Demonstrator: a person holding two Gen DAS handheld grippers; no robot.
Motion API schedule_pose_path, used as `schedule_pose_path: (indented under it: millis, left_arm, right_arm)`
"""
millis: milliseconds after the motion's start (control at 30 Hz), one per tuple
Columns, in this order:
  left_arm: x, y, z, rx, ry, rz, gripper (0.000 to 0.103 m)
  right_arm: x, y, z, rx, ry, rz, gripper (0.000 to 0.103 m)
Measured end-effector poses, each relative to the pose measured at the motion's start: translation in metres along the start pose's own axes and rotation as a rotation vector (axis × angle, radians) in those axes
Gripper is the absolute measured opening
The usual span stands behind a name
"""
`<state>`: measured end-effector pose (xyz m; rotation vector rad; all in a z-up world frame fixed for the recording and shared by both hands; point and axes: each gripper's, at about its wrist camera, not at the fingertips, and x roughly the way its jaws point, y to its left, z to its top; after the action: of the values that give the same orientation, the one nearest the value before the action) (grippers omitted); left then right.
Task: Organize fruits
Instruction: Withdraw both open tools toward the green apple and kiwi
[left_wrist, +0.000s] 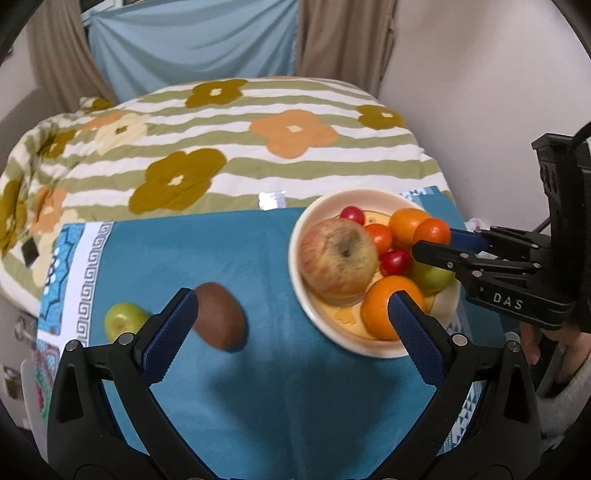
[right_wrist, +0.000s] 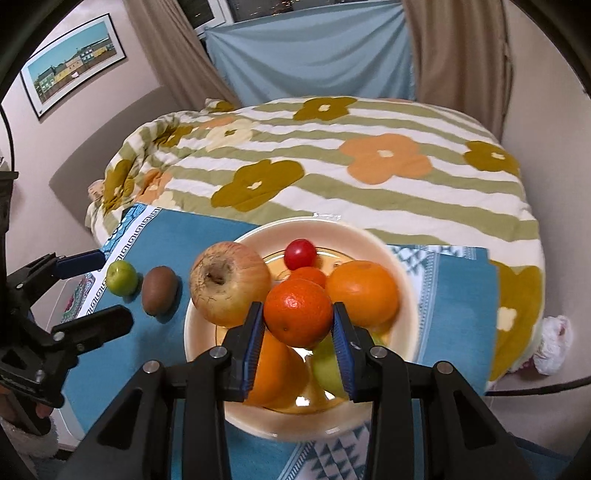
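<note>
Left gripper (left_wrist: 291, 317): matte black linkage arms w/ silver round screws, blue textured pads on fingers (left_wrist: 168, 334). Right gripper (right_wrist: 298, 345): same build, white "DAS" lettering on body, black cable behind. Skin + pale fuzzy sleeve at handle.

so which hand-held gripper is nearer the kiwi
Left. The left hand-held gripper hangs open right beside the kiwi, one finger next to it. The right hand-held gripper is over the bowl, shut on a mandarin.
</note>
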<state>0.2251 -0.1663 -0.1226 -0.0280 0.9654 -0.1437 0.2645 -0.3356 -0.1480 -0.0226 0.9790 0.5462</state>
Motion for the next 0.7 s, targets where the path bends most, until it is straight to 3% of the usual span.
schedule_pose_path:
  millis: [167,233,267,300,467,700]
  left_arm:
    - [-0.002,0.009,-0.009,-0.032,0.009,0.020,0.103]
    - [-0.004,0.010,-0.011,-0.040,0.009,0.025,0.103]
    - [-0.005,0.011,-0.012,-0.045,0.009,0.025,0.103]
    - [-0.006,0.011,-0.013,-0.049,0.008,0.025,0.103]
    - [-0.011,0.011,-0.017,-0.055,0.004,0.024,0.103]
    - [-0.031,0.010,-0.019,-0.046,-0.029,0.035,0.103]
  right_arm:
    - [0.004,0.003,0.001,-0.008,-0.008,0.013,0.034]
    - [0.002,0.003,0.001,-0.010,-0.015,0.006,0.057]
    - [-0.002,0.005,0.000,-0.015,-0.032,0.007,0.080]
    - [-0.005,0.005,-0.001,-0.017,-0.049,0.009,0.094]
    - [-0.019,0.006,-0.005,-0.026,-0.084,-0.002,0.103]
    - [-0.034,0.007,-0.010,-0.019,-0.082,0.000,0.103]
